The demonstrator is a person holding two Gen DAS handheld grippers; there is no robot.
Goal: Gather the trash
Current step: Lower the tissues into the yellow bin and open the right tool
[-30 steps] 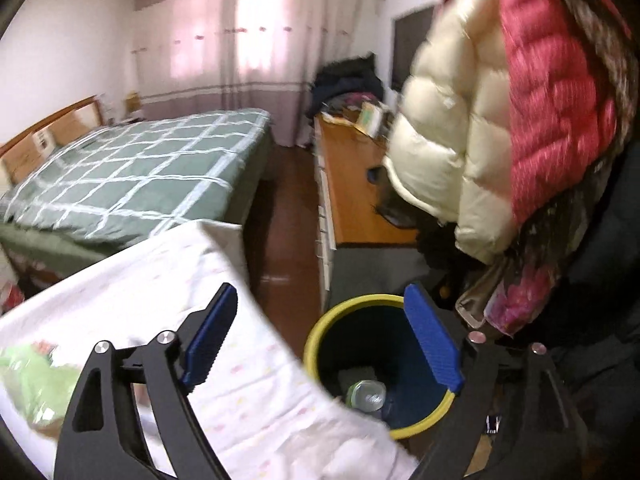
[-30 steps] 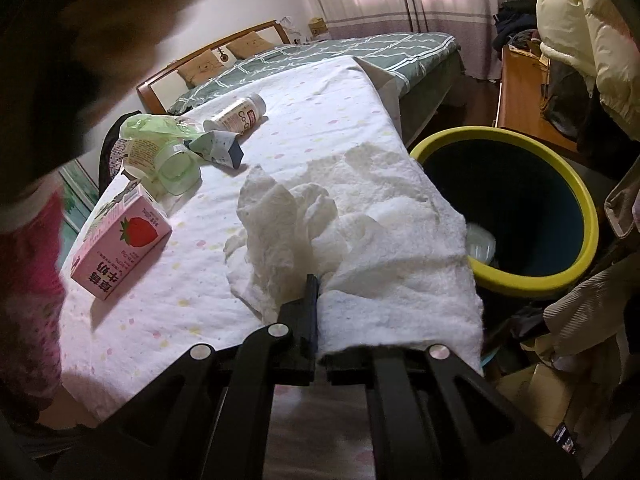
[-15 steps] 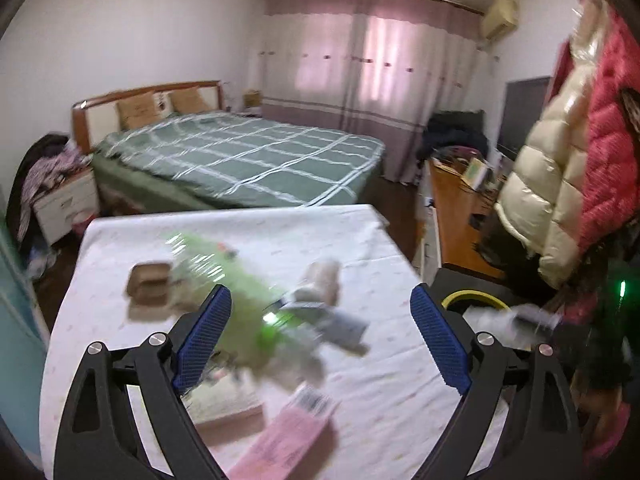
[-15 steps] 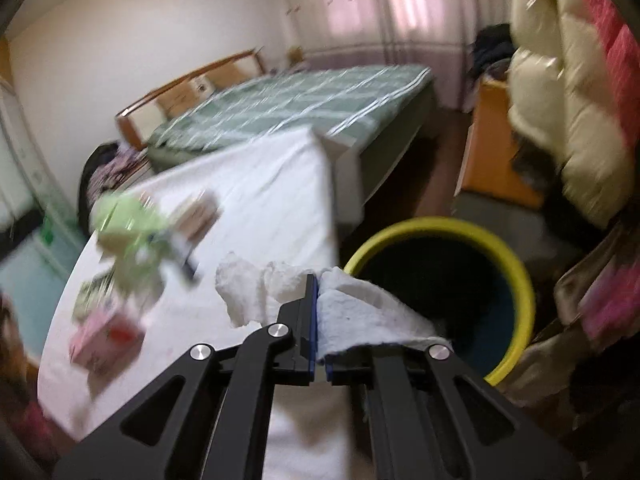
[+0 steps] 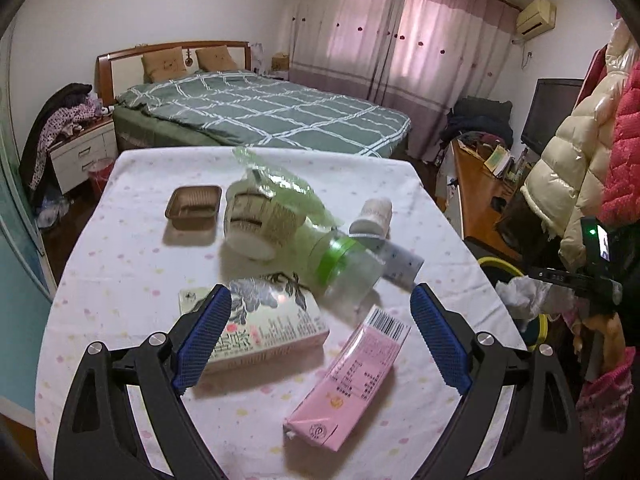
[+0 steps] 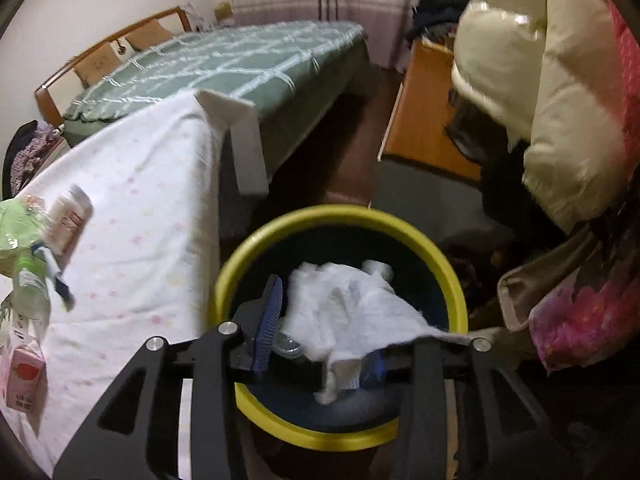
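Over the bin (image 6: 340,224) I have my right gripper (image 6: 320,332), its jaws opening. A white tissue (image 6: 352,304) lies between them, draped over the right finger and hanging down into the yellow-rimmed bin; the left pad (image 6: 268,320) stands clear of it. This view is smeared, so I cannot tell whether the tissue is caught on the right finger or only resting there. A clear bottle (image 6: 290,345) shows low in the bin, just beside the left pad.

My left gripper (image 5: 320,336) hangs above the desk (image 5: 128,248), spread wide with nothing between its pads. Under it lie a tissue pack (image 5: 272,320) near the left finger and a pink carton (image 5: 352,376) lying flat toward the near edge. Farther back are a clear cup (image 5: 348,272) with a green band on its side, a paper bowl (image 5: 260,220) tipped over against a green wrapper (image 5: 280,184), a white bottle (image 5: 374,216), and a brown tray (image 5: 194,206) standing apart to the left. At the right edge of this view the right gripper (image 5: 560,280) shows with the tissue (image 5: 524,296) just above the bin (image 5: 500,264), which stands beside the desk's right edge.
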